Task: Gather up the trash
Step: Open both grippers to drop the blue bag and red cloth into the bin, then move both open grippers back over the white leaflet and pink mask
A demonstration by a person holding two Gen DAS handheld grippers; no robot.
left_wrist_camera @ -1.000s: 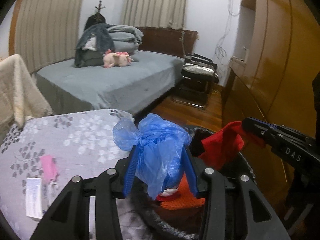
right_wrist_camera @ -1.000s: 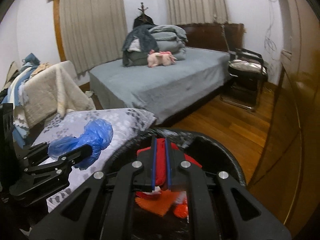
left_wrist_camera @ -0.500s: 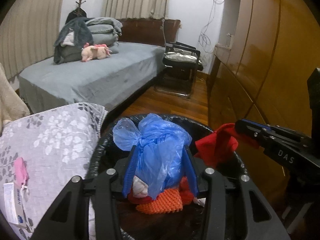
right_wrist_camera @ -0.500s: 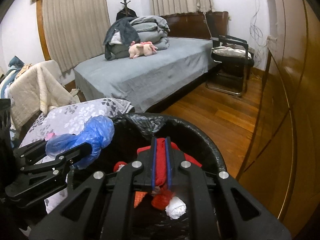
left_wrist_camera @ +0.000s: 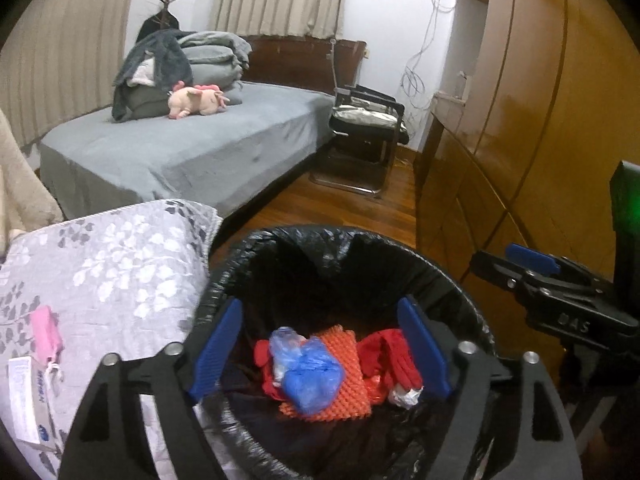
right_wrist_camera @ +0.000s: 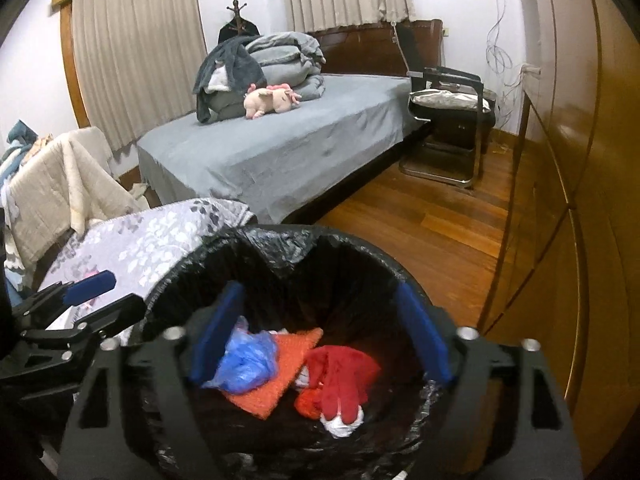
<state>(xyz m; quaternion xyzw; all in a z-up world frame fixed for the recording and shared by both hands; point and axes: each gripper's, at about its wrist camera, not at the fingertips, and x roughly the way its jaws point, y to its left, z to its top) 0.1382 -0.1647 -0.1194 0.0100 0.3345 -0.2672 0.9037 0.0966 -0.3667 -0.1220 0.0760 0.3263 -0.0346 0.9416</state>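
A round bin lined with a black bag (left_wrist_camera: 340,240) stands right below both grippers; its rim also shows in the right wrist view (right_wrist_camera: 280,240). Inside lie a crumpled blue plastic bag (left_wrist_camera: 308,372) (right_wrist_camera: 246,362), an orange mesh piece (left_wrist_camera: 344,368) (right_wrist_camera: 276,376) and a red cloth (left_wrist_camera: 390,354) (right_wrist_camera: 340,376). My left gripper (left_wrist_camera: 320,346) is open and empty over the bin. My right gripper (right_wrist_camera: 318,334) is open and empty over the bin too. Each gripper shows at the edge of the other's view.
A floral grey cloth surface (left_wrist_camera: 104,264) lies left of the bin, with a pink item (left_wrist_camera: 48,332) and a white packet (left_wrist_camera: 28,396) on it. A grey bed (left_wrist_camera: 192,148), a black chair (left_wrist_camera: 368,120) and a wooden wardrobe (left_wrist_camera: 540,120) stand around.
Both grippers opened. The blue bag dropped from the left gripper and the red cloth from the right gripper into the bin.
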